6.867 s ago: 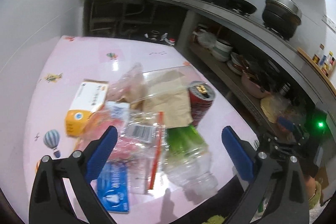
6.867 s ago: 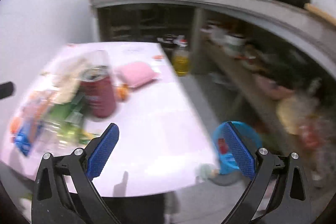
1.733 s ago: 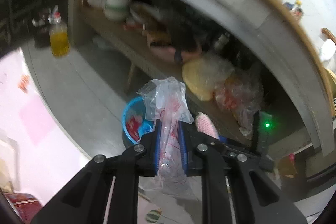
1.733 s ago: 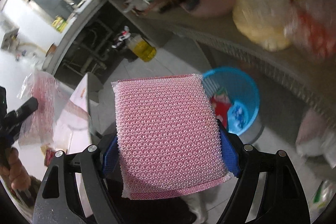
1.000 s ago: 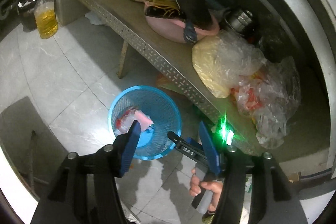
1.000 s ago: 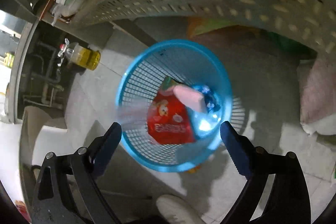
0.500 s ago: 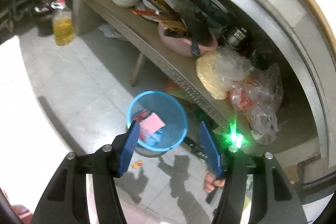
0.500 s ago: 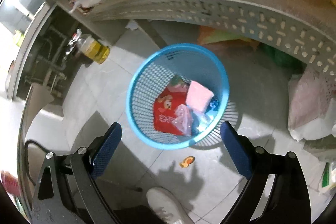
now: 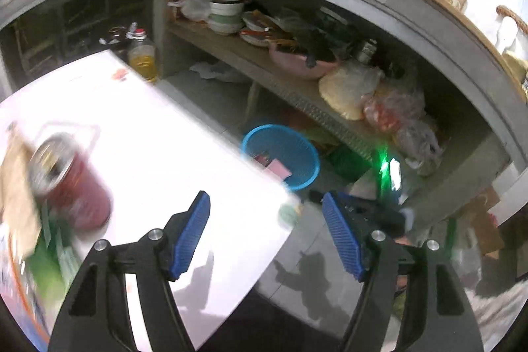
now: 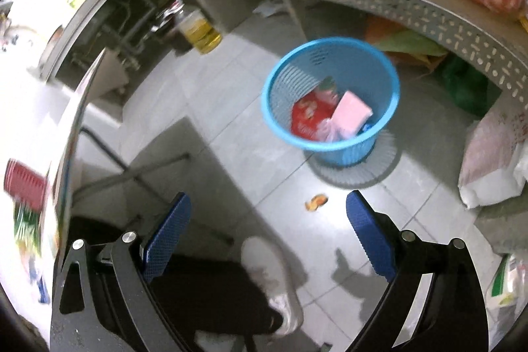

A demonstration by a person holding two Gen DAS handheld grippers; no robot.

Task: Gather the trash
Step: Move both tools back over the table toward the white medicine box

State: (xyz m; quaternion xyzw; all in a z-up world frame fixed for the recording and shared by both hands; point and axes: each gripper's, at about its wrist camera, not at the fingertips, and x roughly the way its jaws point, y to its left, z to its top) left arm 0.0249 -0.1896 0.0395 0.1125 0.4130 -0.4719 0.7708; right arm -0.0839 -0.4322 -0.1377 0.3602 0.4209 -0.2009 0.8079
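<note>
Left tongs [image 9: 265, 238]: empty, jaws opening, angled downward. Right tongs [image 10: 269, 235]: jaws wide apart, empty, angled downward.

We see the basket [image 10: 330, 94] standing on the floor [image 10: 231, 127] just in front of the low shelf [image 10: 412, 9], with a sponge [image 10: 351, 112] and a wrapper [image 10: 307, 117] inside it. A scrap [image 10: 316, 202] lies on the floor near the basket. To the left, a can [image 9: 71, 183] stands on the counter [image 9: 171, 154], and an oil bottle [image 9: 142, 60] sits on the floor behind that counter.
</note>
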